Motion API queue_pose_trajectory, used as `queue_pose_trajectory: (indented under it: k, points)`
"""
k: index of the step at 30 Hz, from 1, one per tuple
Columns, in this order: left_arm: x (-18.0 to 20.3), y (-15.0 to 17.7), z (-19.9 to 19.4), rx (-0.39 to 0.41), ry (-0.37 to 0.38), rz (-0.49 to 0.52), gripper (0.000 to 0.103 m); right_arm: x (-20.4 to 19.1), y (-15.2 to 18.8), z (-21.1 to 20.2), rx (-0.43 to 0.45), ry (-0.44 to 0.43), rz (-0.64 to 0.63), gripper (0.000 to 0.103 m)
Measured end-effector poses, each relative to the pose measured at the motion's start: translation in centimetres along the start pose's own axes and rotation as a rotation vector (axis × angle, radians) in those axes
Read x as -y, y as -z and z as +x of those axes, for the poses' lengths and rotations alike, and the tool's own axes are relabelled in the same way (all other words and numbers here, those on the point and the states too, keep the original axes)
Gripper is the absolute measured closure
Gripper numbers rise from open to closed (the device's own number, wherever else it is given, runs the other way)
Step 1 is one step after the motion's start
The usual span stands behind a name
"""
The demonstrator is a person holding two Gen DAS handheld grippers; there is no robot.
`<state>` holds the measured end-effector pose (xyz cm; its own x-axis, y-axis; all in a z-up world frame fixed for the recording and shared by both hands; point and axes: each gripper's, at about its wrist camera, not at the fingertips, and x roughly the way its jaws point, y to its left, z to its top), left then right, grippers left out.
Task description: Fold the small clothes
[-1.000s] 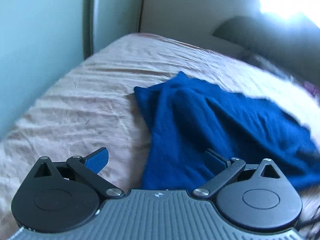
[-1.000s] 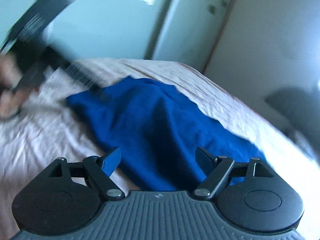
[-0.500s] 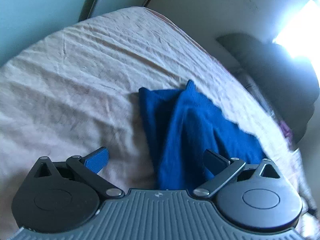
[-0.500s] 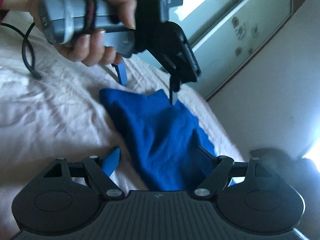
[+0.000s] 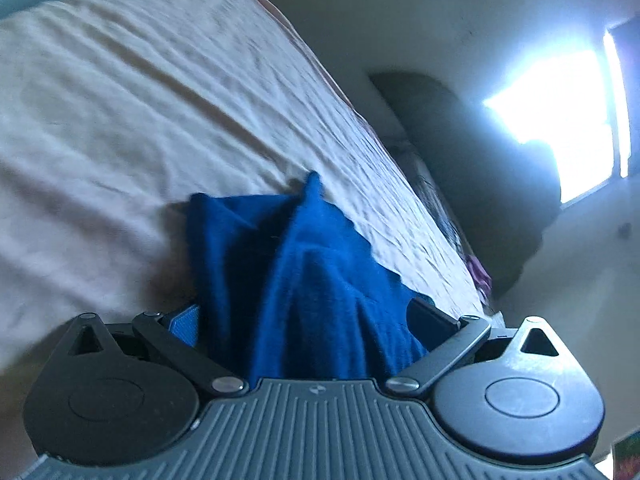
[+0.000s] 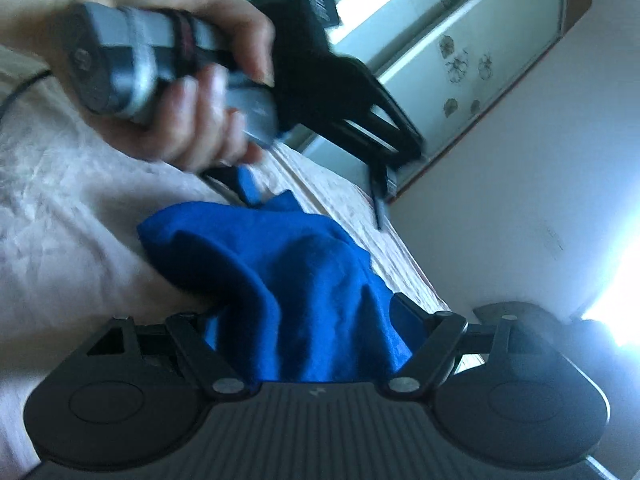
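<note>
- Lay rumpled on the wrinkled beige bedsheet: the deep-blue knit garment, bunched into ridges.
- Stood wide open, the left gripper, its blue-padded fingers either side of the cloth's near end; pads not seen pressing on it.
- Stood wide open too, the right gripper, cloth heaped between its fingers, no squeeze visible.
- Seen from the right wrist: a hand around the left tool's grey handle, above the garment's far corner.
</note>
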<state>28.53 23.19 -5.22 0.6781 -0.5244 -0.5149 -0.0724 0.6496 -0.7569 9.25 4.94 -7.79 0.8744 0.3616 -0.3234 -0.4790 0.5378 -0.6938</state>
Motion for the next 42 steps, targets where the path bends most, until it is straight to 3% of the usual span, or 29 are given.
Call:
queue_pose_trajectory:
  k: [3,5,7,10,14,18,20,22,23,25,28,34,42]
  points:
    - [0.4,-0.6,1.2,-0.024,0.021,0.013,0.002,0.0,-0.5,0.4,0.011,-0.03,-0.004,0.032]
    - [0.5,-1.1,1.9,-0.03,0.025,0.006,0.003,0.1,-0.6,0.8,0.011,-0.072,0.009,0.047]
    - [0.8,-1.6,2.5,-0.032,0.014,0.002,0.007,-0.2,-0.6,0.8,0.006,-0.112,0.01,0.074]
    - [1.1,-2.1,3.2,-0.031,-0.007,0.015,0.013,-1.1,-0.4,0.3,0.021,-0.125,-0.021,0.084]
    - [1.9,-2.1,3.9,-0.027,-0.031,0.067,0.016,-1.4,-0.4,-0.3,0.028,-0.133,-0.032,0.087]
    - [2.1,-2.1,4.1,-0.026,-0.045,0.09,0.026,-1.3,-0.3,-0.2,0.029,-0.146,-0.022,0.087]
    - [2.2,-2.2,4.3,-0.022,-0.066,0.095,0.038,-1.2,-0.4,-0.2,0.028,-0.15,-0.024,0.088]
    - [2.3,-2.3,4.3,-0.019,-0.11,0.119,0.062,-0.7,-0.3,0.3,0.029,-0.163,-0.027,0.092]
    - [2.4,-2.3,4.3,-0.02,-0.137,0.137,0.064,-0.7,-0.3,0.3,0.03,-0.166,-0.028,0.093]
    - [2.3,-2.2,4.1,-0.02,-0.148,0.147,0.08,-0.5,-0.2,0.3,0.033,-0.172,-0.022,0.094]
    - [2.9,-1.8,3.8,-0.007,-0.168,0.165,0.083,0.1,-0.1,0.2,0.048,-0.182,0.005,0.095]
    - [5.7,-0.7,3.5,0.023,-0.25,0.294,0.084,1.9,0.2,-0.5,0.07,-0.183,0.067,0.096]
    - [8.0,-0.3,2.6,0.053,-0.284,0.322,0.085,5.5,1.0,-1.7,0.086,-0.226,0.233,0.096]
